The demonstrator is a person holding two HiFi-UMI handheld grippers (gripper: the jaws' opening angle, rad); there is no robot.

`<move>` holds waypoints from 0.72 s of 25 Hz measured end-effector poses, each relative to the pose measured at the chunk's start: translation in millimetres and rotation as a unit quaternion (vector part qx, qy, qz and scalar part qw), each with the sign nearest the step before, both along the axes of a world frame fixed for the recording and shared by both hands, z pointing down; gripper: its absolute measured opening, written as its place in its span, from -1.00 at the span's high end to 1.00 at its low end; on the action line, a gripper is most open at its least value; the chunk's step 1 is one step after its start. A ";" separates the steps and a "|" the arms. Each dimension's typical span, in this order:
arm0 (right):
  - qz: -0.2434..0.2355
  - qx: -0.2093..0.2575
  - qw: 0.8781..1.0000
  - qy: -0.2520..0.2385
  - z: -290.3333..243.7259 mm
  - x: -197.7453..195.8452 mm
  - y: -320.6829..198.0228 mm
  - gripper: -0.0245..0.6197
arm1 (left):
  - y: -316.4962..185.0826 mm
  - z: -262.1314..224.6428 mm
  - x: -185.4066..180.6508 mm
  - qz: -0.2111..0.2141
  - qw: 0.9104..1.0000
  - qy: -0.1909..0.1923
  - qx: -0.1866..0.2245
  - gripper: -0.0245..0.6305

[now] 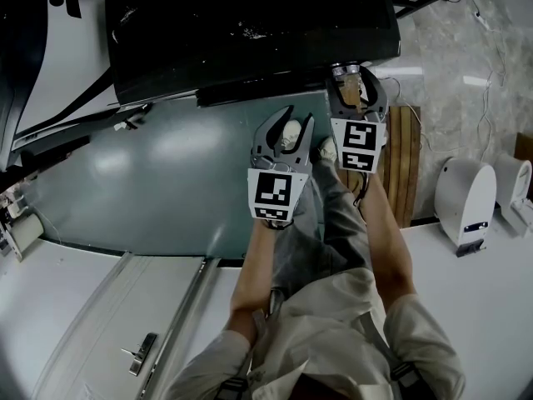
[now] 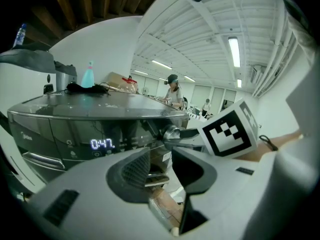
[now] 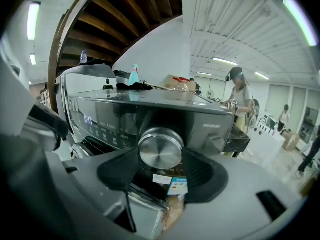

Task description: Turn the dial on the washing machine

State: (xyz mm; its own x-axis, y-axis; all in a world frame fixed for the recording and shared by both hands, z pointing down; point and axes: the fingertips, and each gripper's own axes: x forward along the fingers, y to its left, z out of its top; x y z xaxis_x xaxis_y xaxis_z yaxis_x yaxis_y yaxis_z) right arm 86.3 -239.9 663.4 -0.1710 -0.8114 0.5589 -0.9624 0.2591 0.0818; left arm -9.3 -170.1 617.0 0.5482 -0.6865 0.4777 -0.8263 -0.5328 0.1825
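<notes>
On the washer front, the dial sat clamped between the right tongs, while the left tongs hung wide and empty, apart, to its left

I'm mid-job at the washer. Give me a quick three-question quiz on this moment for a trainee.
1. True or false: the left gripper has its jaws apart with nothing between them.
2. What does the display read? A) 0:47 B) 1:30 C) 2:15
3. Fill in: the right gripper is shut on the ___.

Key:
1. True.
2. A.
3. The dial. It sits between the two jaws with a pad on each side.
</notes>
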 end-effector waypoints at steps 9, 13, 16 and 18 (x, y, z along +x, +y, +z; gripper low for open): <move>0.013 -0.012 0.998 -0.066 0.9 1.2 0.4 0.09 | -1.2 -0.3 -3.4 -0.001 1.000 0.002 0.000 0.49; 0.019 -0.018 0.995 -0.098 2.0 2.6 0.5 0.09 | -2.4 -1.4 -2.9 0.000 1.000 0.004 0.002 0.49; 0.022 -0.022 0.992 -0.119 2.0 3.4 0.3 0.09 | -3.5 -2.8 -2.1 0.001 1.000 0.004 0.003 0.49; 0.025 -0.025 0.990 -0.135 2.4 3.6 0.3 0.09 | -4.1 -3.1 -1.9 0.001 1.000 0.004 0.004 0.49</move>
State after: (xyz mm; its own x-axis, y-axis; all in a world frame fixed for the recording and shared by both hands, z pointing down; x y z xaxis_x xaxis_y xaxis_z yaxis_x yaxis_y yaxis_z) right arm 89.9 -239.6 665.8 -0.2794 -0.7959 0.5371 -0.9592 0.2070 -0.1924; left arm -11.3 -174.1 613.8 0.5537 -0.6888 0.4679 -0.8236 -0.5358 0.1858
